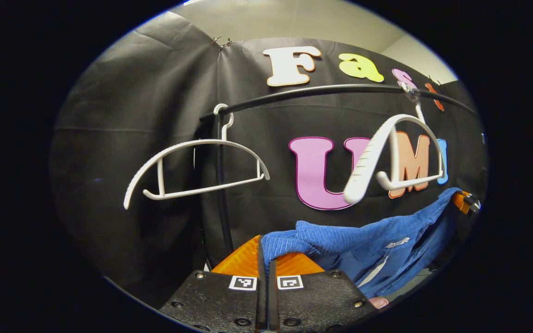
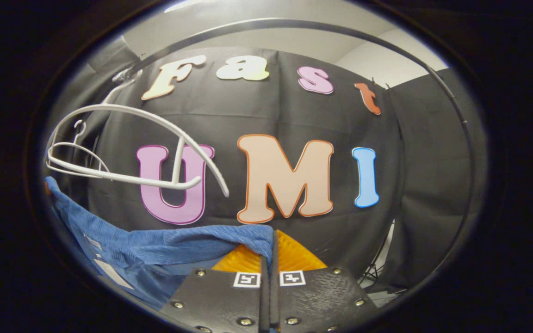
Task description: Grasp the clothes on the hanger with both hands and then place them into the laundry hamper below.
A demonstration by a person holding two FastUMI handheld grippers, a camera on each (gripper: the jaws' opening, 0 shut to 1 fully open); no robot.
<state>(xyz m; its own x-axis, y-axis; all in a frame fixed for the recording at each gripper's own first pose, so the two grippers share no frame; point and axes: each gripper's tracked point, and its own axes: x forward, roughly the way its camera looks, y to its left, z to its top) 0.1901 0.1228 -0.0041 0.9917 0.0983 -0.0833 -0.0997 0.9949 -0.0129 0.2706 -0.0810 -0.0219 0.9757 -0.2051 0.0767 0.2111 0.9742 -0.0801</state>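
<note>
A blue ribbed garment (image 1: 368, 240) hangs stretched between my two grippers, off the hangers. My left gripper (image 1: 266, 261) is shut on one corner of it, and the cloth runs right to the other gripper (image 1: 466, 201) at the far edge. In the right gripper view my right gripper (image 2: 271, 252) is shut on the other corner of the blue garment (image 2: 155, 249), which drapes away to the left. Two bare white hangers hang on the black rail (image 1: 322, 92): one hanger (image 1: 192, 169) at the left, one tilted hanger (image 1: 396, 152) just above the garment. The hamper is out of sight.
The black rail's upright post (image 1: 222, 194) stands behind my left gripper. In the right gripper view the rail (image 2: 294, 25) arches overhead and the white hanger (image 2: 132, 152) hangs at the upper left. A stand's legs (image 2: 377, 273) show low at the right.
</note>
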